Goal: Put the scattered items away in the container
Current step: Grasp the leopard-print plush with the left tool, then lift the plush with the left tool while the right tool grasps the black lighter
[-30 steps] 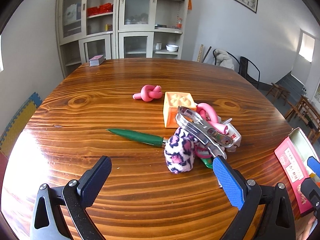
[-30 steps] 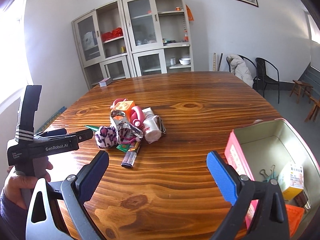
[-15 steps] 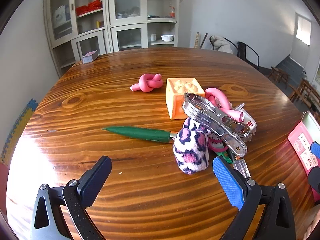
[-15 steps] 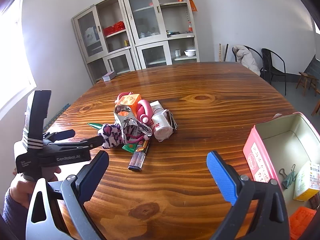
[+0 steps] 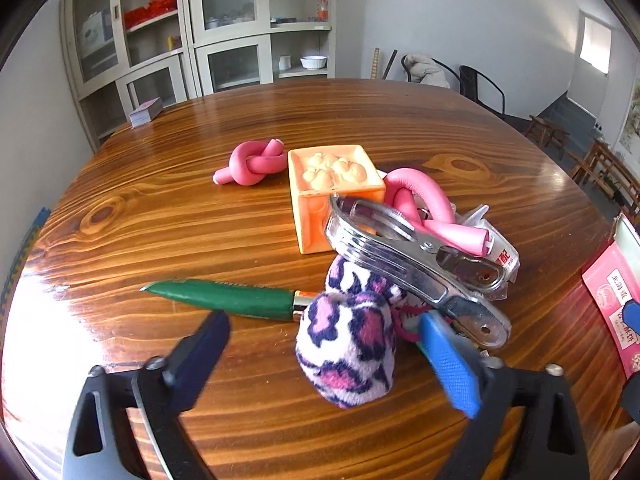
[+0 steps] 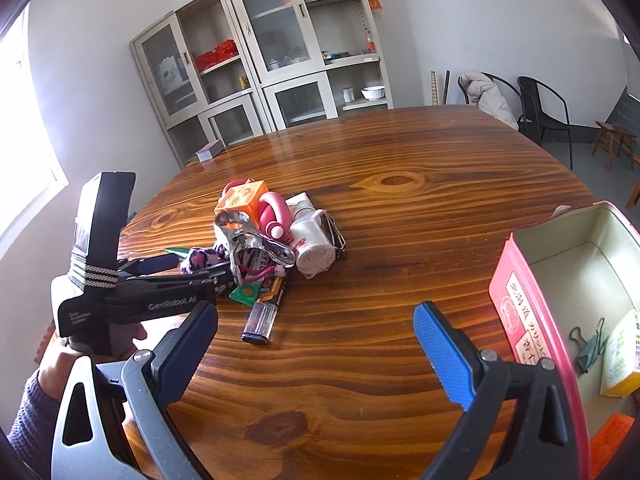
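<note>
A pile of items lies mid-table: a pink leopard-print plush (image 5: 348, 344), a big metal clip (image 5: 416, 256), an orange cube (image 5: 332, 196), pink foam rollers (image 5: 424, 208), a knotted pink roller (image 5: 250, 162) and a green-handled knife (image 5: 228, 300). My left gripper (image 5: 324, 360) is open, its fingers on either side of the plush, not closed on it. My right gripper (image 6: 316, 344) is open and empty over bare table, between the pile (image 6: 276, 236) and the pink tin (image 6: 532, 320). The left gripper also shows in the right wrist view (image 6: 192, 268).
The open pink tin stands at the right table edge and holds a binder clip (image 6: 588, 348), a yellow box (image 6: 622, 356) and an orange piece. A lighter (image 6: 260, 320) lies near the pile. A card deck (image 5: 146, 112) sits at the far left edge.
My left gripper has moved forward and right until its fingers straddle the leopard plush. My right gripper has drifted slightly left, away from the tin. Both stay open.
</note>
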Demonstrator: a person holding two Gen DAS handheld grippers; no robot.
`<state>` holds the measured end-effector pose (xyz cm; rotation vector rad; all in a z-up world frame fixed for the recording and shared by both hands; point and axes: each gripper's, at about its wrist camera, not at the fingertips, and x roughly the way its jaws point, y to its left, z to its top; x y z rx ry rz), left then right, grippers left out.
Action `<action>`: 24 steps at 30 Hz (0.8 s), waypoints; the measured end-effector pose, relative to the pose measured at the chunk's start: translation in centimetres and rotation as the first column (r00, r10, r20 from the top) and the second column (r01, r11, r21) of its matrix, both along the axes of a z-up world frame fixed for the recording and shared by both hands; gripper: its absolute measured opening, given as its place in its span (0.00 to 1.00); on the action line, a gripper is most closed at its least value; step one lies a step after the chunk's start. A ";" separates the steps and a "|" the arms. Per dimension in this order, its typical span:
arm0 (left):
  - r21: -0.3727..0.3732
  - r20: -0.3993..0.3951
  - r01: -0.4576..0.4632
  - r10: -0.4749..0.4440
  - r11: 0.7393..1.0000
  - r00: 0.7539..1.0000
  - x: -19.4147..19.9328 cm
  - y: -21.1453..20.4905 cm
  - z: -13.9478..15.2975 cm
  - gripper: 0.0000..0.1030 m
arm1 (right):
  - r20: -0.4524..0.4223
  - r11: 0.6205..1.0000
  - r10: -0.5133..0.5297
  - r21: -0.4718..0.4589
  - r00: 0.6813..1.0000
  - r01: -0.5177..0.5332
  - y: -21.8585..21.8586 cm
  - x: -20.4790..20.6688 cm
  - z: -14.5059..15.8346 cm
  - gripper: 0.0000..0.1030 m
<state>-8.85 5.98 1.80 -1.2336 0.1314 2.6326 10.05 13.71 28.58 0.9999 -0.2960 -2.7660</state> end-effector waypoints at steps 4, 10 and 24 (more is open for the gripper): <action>0.045 0.017 0.030 -0.031 0.999 0.999 0.2 0.1 -0.2 0.47 | 0.000 1.000 0.008 0.007 1.000 -0.008 -0.2 0.1 -0.1 0.96; 0.036 -0.002 0.047 -0.047 0.998 0.999 1.4 0.2 0.4 0.40 | 0.004 1.000 0.019 0.023 1.000 -0.019 -0.6 0.0 -0.4 0.96; 0.085 -0.044 -0.011 0.015 0.996 0.999 5.2 -5.9 1.8 0.38 | 0.057 0.997 0.069 0.030 0.996 -0.071 -2.2 -0.8 -1.6 0.96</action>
